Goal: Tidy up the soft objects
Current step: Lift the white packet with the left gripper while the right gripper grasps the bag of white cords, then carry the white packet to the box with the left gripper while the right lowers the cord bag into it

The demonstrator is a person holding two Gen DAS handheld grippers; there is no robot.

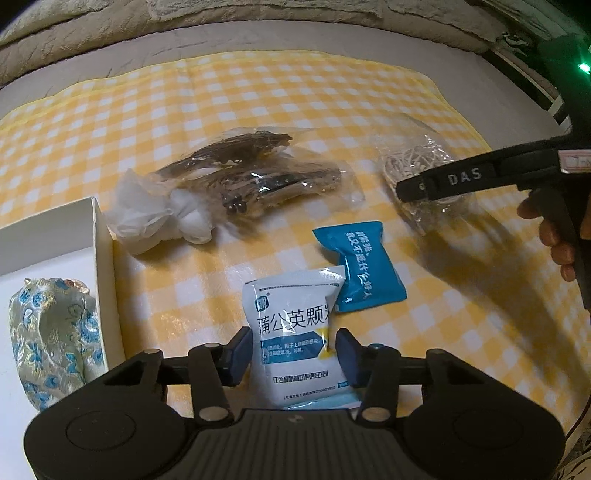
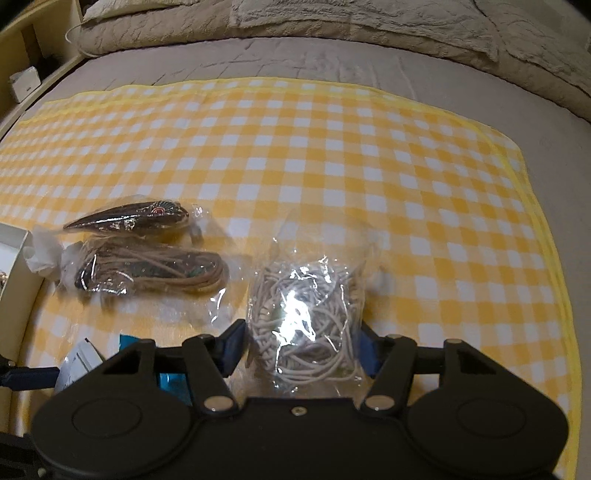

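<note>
My left gripper (image 1: 294,354) is open with its fingers on either side of a white and blue medicine sachet (image 1: 295,332) lying on the yellow checked cloth (image 1: 258,96). A blue sachet (image 1: 360,267) lies just beyond it. My right gripper (image 2: 301,347) is open around a clear bag of white cord (image 2: 304,317), which also shows in the left wrist view (image 1: 413,162). A clear bag of dark ornaments and brown cord (image 1: 251,170) lies mid-cloth, also in the right wrist view (image 2: 147,258). An embroidered silk pouch (image 1: 55,332) lies in a white box (image 1: 103,266).
The cloth is spread on a grey bed (image 2: 332,55) with beige pillows (image 2: 295,14) at the far side. A crumpled white plastic wad (image 1: 155,218) lies beside the box. A wooden shelf (image 2: 26,59) stands at the far left.
</note>
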